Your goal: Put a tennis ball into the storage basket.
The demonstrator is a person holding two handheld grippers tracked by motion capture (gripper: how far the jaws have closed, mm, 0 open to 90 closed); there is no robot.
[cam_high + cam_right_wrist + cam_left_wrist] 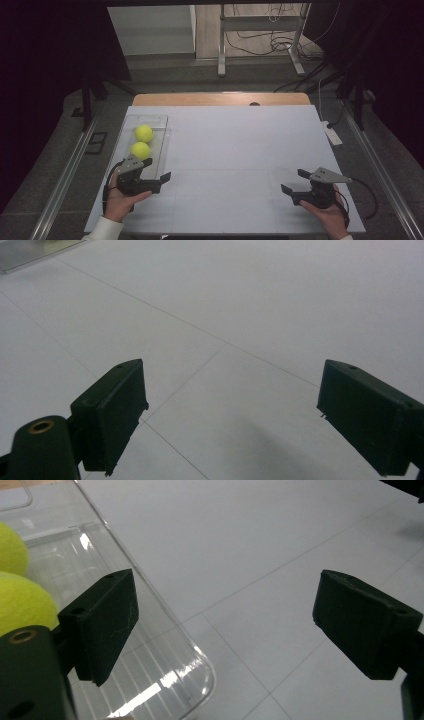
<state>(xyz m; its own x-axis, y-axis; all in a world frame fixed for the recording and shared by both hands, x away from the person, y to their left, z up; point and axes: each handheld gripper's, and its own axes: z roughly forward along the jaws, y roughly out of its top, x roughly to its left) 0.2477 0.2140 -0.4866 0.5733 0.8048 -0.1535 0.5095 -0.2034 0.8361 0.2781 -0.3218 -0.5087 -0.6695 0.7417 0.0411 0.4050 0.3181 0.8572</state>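
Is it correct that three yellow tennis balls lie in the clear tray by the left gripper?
Not quite: the high view shows two tennis balls, the far ball and the near ball, in the clear tray by the left gripper.

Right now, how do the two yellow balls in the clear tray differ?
The near ball lies just beyond the left gripper, whose fingers stand open and empty; the far ball sits deeper in the clear tray. The near ball looks slightly darker yellow. Both look alike in size and rest in the tray.
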